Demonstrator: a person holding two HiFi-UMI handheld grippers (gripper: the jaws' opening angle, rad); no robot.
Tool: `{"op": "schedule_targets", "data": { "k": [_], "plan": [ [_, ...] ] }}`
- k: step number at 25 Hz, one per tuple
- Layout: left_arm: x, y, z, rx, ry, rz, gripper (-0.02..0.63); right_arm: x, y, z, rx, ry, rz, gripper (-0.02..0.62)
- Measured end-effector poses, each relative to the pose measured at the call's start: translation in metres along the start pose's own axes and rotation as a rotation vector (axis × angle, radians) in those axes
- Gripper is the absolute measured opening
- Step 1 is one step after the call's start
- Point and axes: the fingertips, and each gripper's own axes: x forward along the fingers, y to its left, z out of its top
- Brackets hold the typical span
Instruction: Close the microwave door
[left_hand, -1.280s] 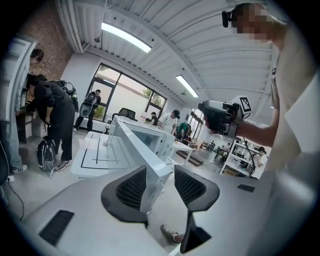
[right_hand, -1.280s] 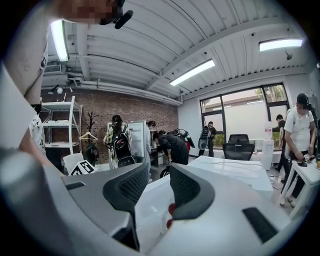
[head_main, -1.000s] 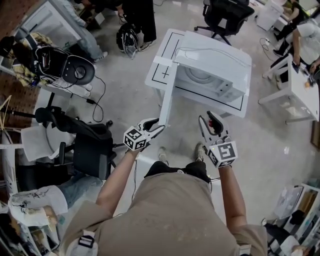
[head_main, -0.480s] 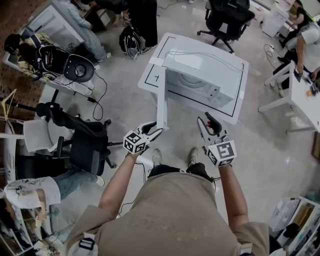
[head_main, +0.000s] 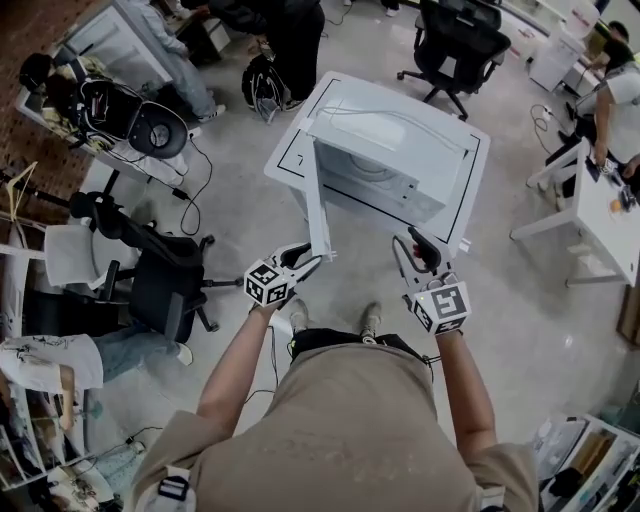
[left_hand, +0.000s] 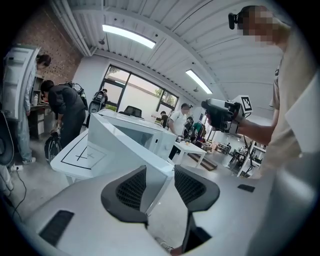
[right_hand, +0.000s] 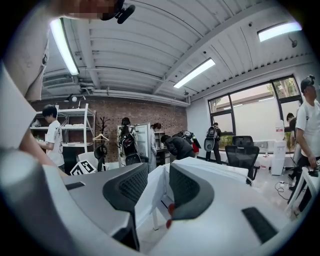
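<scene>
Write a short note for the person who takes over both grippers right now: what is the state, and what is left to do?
Left gripper: jaws apart, at the free edge of the door; the edge shows between the jaws, not clamped.
Right gripper: open, empty, in front of the microwave.
Microwave sits on the white table, door swung wide open toward you.
Done: nothing closed yet. Left: push the door shut.
</scene>
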Motion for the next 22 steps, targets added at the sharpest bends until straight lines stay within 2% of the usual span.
{"op": "schedule_targets", "data": {
  "k": [8, 22],
  "plan": [
    [0.041, -0.014, 0.001, -0.031, 0.005, 0.039, 0.181, -0.032, -0.032, -0.01, 0.022, 0.005, 0.006, 0.133],
    [0.11, -0.037, 0.021, 0.007, 0.054, -0.017, 0.182, -0.085, -0.092, -0.024, 0.096, -0.018, -0.077, 0.133]
  ]
}}
